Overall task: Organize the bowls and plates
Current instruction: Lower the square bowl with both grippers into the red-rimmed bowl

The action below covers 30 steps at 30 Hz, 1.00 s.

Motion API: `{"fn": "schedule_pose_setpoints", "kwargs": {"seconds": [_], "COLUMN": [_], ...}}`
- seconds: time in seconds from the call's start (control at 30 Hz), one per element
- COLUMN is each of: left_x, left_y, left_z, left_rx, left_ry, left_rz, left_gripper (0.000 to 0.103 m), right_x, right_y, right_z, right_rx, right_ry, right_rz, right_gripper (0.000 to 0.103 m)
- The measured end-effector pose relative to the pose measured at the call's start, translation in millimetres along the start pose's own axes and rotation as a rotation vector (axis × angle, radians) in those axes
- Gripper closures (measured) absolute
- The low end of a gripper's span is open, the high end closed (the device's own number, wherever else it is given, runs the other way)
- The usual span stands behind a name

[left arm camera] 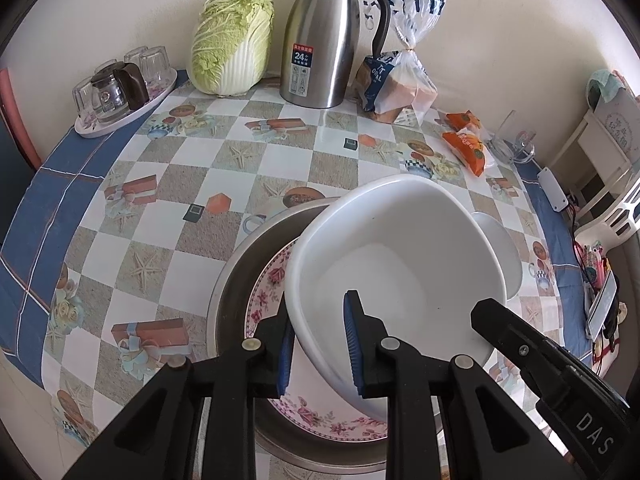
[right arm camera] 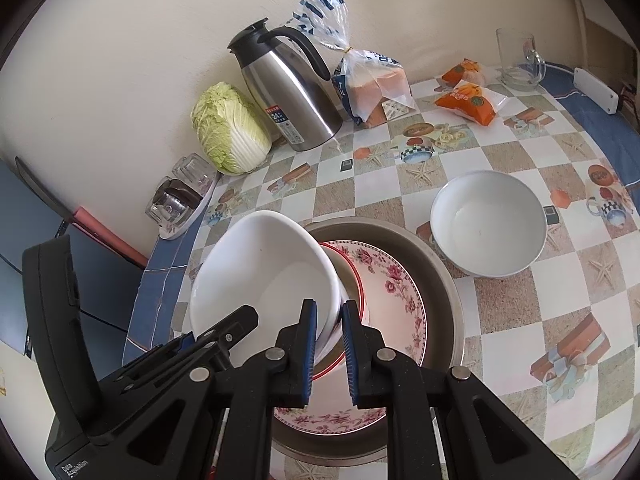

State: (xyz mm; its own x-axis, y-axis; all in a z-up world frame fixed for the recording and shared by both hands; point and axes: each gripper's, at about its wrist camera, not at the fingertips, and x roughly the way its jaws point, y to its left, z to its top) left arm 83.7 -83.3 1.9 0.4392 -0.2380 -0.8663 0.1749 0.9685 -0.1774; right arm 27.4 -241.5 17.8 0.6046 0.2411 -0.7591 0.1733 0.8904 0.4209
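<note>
A large white bowl [left arm camera: 392, 264] [right arm camera: 264, 280] hangs tilted over a stack of dishes. My left gripper [left arm camera: 320, 312] is shut on one side of its rim, my right gripper [right arm camera: 329, 308] on the opposite side. Each gripper also shows in the other's view: the right gripper [left arm camera: 492, 316] and the left gripper [right arm camera: 224, 332]. Under the bowl a floral plate [left arm camera: 272, 276] [right arm camera: 396, 292] lies in a metal basin [left arm camera: 236, 280] [right arm camera: 440, 280], with a red-rimmed dish [right arm camera: 350, 280] on the plate. A second white bowl [right arm camera: 488, 224] [left arm camera: 500, 248] stands upright on the table to the right.
Along the wall stand a cabbage [left arm camera: 232, 40], a steel thermos jug [left arm camera: 328, 40], a bag of bread [left arm camera: 400, 84] and a tray of glasses [left arm camera: 120, 88]. Orange snack packets [right arm camera: 468, 100] and a glass mug [right arm camera: 520, 60] lie at the far right. The checkered tablecloth [left arm camera: 192, 168] covers the table.
</note>
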Motion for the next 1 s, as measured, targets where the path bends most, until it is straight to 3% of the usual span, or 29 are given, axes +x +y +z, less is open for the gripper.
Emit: {"fn": "schedule_pose_setpoints", "kwargs": {"seconds": [1.0], "left_x": [-6], "left_y": [1], "left_z": [7], "left_rx": [-0.018], "left_ry": [-0.051], "left_rz": [0.006], "left_gripper": [0.08], "right_x": [14], "right_y": [-8], "right_z": [5], "right_rx": [0.041], "right_ry": [0.017], "right_rz": [0.01], "right_gripper": [0.086]}}
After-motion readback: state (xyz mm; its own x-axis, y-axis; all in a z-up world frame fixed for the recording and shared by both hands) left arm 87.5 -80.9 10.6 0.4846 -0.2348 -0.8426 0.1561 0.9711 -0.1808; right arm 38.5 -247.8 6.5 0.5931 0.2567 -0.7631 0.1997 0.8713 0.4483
